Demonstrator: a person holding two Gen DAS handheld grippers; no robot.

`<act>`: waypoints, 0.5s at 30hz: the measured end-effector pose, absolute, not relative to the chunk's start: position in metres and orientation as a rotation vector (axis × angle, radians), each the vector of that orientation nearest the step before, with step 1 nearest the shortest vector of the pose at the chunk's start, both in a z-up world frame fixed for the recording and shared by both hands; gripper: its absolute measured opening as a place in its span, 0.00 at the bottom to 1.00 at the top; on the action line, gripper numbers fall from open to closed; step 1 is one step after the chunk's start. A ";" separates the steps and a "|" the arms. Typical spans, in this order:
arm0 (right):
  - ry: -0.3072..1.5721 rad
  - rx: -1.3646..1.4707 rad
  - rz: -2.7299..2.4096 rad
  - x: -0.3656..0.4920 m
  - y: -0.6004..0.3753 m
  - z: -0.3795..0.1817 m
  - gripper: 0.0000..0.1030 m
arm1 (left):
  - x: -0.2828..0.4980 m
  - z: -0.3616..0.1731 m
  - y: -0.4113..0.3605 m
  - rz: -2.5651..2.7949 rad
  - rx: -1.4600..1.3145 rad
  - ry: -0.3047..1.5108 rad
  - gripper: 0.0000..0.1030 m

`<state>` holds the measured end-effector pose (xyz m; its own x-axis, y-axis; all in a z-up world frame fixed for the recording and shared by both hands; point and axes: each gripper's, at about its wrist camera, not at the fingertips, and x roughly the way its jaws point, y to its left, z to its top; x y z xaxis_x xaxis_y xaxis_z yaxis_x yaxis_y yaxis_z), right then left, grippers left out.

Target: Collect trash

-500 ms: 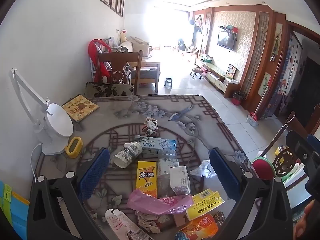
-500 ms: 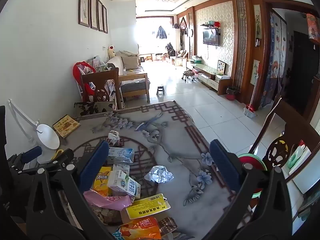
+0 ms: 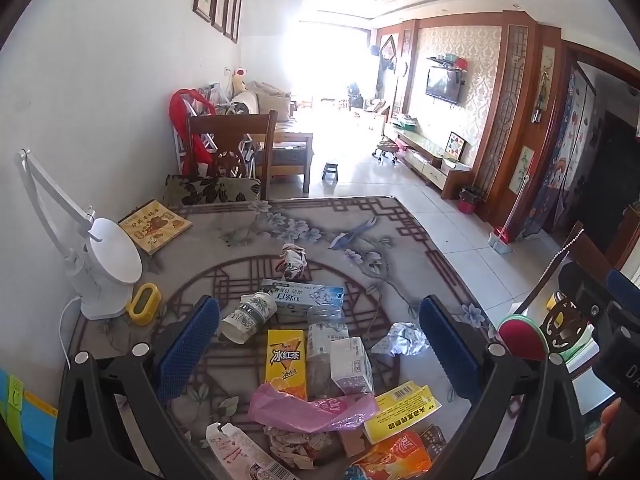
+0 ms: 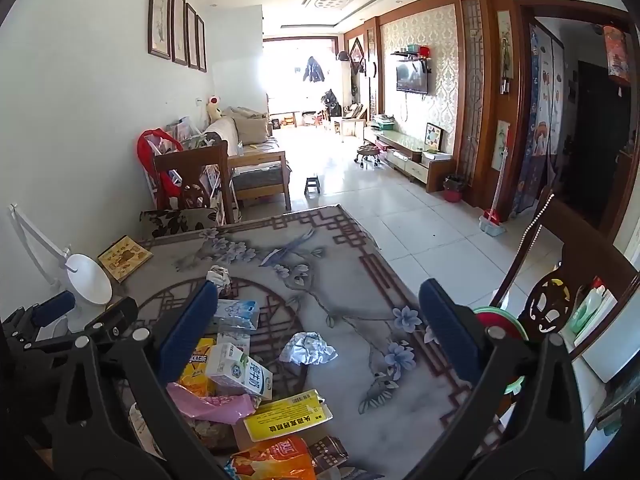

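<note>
Trash lies in a heap on the patterned table (image 3: 400,240): a yellow drink carton (image 3: 285,360), a white milk carton (image 3: 351,364), a pink plastic bag (image 3: 312,406), a yellow flat packet (image 3: 402,406), an orange snack bag (image 3: 392,458), a tipped paper cup (image 3: 248,316) and crumpled foil (image 3: 402,338). My left gripper (image 3: 318,344) hovers open above the heap. My right gripper (image 4: 318,328) is open too, over the foil (image 4: 308,348), with the milk carton (image 4: 240,368) by its left finger. Nothing is held.
A white desk lamp (image 3: 108,268), a yellow holder (image 3: 145,304) and a book (image 3: 154,225) stand at the table's left by the wall. A wooden chair (image 3: 228,152) is at the far end, another chair (image 4: 560,300) to the right. A crumpled wrapper (image 3: 294,262) lies mid-table.
</note>
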<state>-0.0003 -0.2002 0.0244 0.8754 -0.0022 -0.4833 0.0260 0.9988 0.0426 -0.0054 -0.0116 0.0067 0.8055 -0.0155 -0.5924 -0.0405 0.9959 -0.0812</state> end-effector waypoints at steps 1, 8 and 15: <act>0.505 0.052 -0.016 0.000 -0.203 0.024 0.97 | -0.005 0.007 -0.012 0.012 -0.091 0.634 0.93; 0.505 0.056 -0.022 -0.001 -0.205 0.023 0.97 | -0.008 0.010 -0.013 0.007 -0.089 0.624 0.93; 0.507 0.056 -0.023 -0.002 -0.205 0.023 0.97 | -0.007 0.009 -0.014 0.006 -0.089 0.625 0.93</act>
<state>-0.0016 -0.2047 0.0230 0.8742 -0.0079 -0.4855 0.0356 0.9982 0.0480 -0.0071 -0.0136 0.0092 0.8113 -0.0214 -0.5843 -0.0324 0.9962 -0.0814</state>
